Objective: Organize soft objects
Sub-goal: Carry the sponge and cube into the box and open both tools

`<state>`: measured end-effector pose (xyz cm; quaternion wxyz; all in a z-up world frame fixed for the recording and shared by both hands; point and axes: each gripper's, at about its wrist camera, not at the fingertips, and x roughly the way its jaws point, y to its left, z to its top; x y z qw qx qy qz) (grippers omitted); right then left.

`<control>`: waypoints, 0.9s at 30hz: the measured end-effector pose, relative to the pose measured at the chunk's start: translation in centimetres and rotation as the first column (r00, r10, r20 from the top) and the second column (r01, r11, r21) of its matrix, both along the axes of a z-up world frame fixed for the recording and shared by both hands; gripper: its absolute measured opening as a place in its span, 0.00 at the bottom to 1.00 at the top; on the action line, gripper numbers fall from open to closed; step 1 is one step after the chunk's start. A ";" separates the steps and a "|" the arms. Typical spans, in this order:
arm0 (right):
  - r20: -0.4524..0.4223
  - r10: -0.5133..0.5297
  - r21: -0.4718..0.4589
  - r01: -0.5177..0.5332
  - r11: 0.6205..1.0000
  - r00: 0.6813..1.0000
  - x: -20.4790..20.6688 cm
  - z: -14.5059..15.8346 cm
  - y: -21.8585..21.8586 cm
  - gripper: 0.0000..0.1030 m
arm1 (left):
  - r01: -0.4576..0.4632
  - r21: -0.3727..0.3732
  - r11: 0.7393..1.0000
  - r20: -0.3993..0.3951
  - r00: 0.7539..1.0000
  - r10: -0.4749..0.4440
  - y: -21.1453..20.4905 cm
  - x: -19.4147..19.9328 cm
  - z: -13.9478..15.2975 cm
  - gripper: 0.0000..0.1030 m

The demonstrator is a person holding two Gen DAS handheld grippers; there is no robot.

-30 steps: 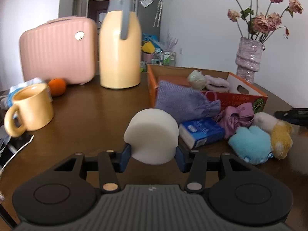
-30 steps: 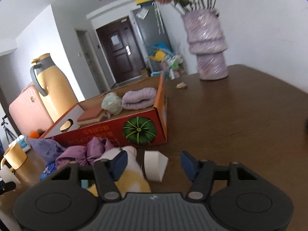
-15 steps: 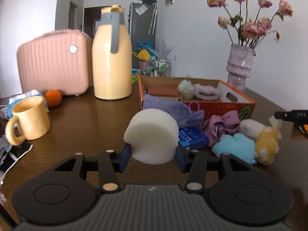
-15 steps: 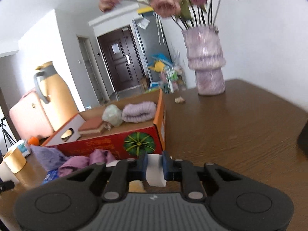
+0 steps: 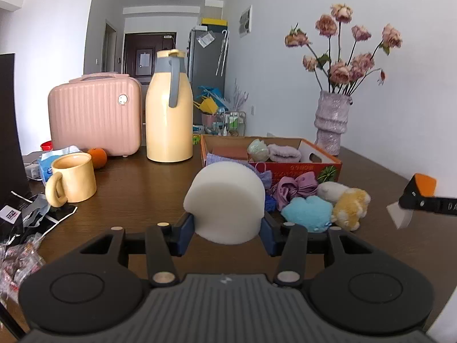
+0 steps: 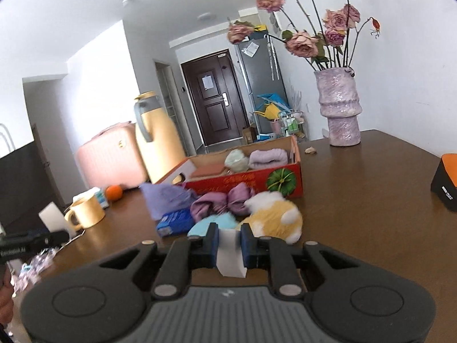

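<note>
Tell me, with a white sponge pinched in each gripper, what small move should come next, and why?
Probably carry the left gripper and its round white sponge forward over the cardboard box. Both sponges are already clamped and off the table, the right gripper holding the small white wedge, and soft things already lie in the box.

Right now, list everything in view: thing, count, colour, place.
round sponge: 1, white, in left gripper
small sponge block: 1, white, in right gripper
cardboard box: 1, orange-red, mid table, holds a few soft items
plush toys: 2, blue and yellow-white, before box
satin bow: 1, mauve, before box
tissue pack: 1, blue, beside bow
mug: 1, yellow, left
thermos: 1, yellow, behind
case: 1, pink, behind
orange: 1, by case
vase: 1, lilac, right
left gripper: 1, black
right gripper: 1, black
</note>
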<state>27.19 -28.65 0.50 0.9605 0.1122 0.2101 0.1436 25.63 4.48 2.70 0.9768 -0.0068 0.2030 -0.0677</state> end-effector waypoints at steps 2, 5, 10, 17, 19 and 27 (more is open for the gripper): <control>0.004 0.011 0.002 -0.011 1.000 1.000 -1.0 0.2 0.4 0.15 | -0.002 -0.009 1.000 0.014 1.000 0.002 0.2 -1.3 0.3 0.47; 0.021 0.017 0.001 -0.017 1.000 1.000 -2.3 0.6 0.7 0.15 | 0.002 -0.012 1.000 0.035 0.999 -0.002 0.3 -2.9 0.8 0.47; 0.026 0.011 0.014 -0.011 1.000 1.000 -2.7 0.6 0.5 0.15 | 0.009 -0.033 0.999 0.057 0.998 -0.008 0.5 -4.3 1.3 0.47; 0.040 0.055 -0.011 -0.055 0.998 0.998 0.6 1.6 1.0 0.15 | 0.069 -0.016 0.997 0.055 0.996 -0.068 -0.6 -1.5 1.9 0.47; 0.051 0.080 -0.012 -0.079 0.997 0.995 2.7 2.5 1.3 0.15 | 0.112 -0.003 0.994 0.051 0.992 -0.112 -1.2 0.9 2.6 0.47; 0.005 0.155 0.012 -0.155 0.988 0.988 18.2 5.5 2.7 0.15 | 0.220 0.123 0.968 -0.088 0.974 -0.210 -3.9 16.5 6.0 0.48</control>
